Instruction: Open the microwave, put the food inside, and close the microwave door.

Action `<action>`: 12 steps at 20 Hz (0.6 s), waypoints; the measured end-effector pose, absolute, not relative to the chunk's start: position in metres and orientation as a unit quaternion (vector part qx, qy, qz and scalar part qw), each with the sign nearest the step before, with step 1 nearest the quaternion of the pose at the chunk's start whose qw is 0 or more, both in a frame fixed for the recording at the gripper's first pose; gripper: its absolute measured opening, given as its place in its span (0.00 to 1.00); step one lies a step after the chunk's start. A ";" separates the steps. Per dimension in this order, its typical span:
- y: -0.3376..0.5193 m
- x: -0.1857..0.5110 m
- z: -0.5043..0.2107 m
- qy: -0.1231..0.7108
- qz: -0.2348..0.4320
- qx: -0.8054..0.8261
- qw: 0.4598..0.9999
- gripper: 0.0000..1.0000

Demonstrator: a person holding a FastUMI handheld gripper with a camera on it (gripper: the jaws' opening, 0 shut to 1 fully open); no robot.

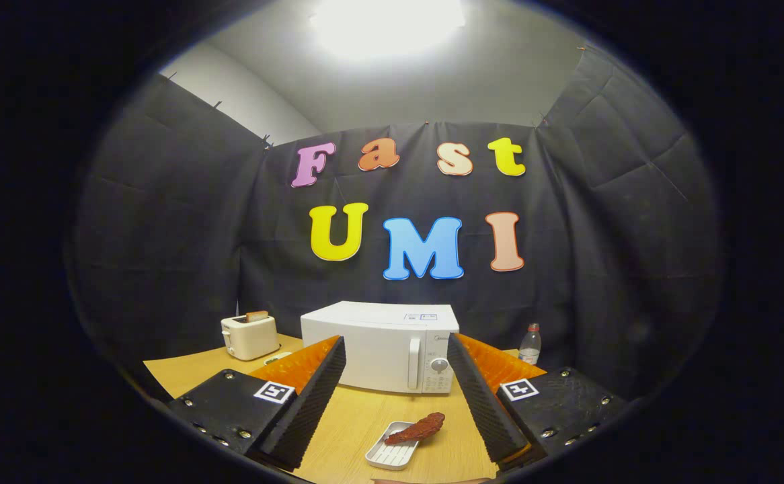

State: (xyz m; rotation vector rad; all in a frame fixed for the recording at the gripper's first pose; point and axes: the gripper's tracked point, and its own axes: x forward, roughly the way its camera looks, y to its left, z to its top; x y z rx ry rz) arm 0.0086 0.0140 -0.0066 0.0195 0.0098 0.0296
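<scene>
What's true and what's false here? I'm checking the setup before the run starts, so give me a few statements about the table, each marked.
1. The microwave door is shut. True.
2. The food is already inside the microwave. False: it lies on a small white tray on the table, between the tool's fingers and short of the microwave.
3. The tool is open and holds nothing. True.
4. A toaster with a slice in its slot stands beside the microwave. True.
5. The bottle stands on top of the microwave. False: it stands on the table beside the microwave, on the side opposite the toaster.
</scene>
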 end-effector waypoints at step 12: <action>0.014 0.081 -0.050 0.033 0.003 0.013 0.999 0.96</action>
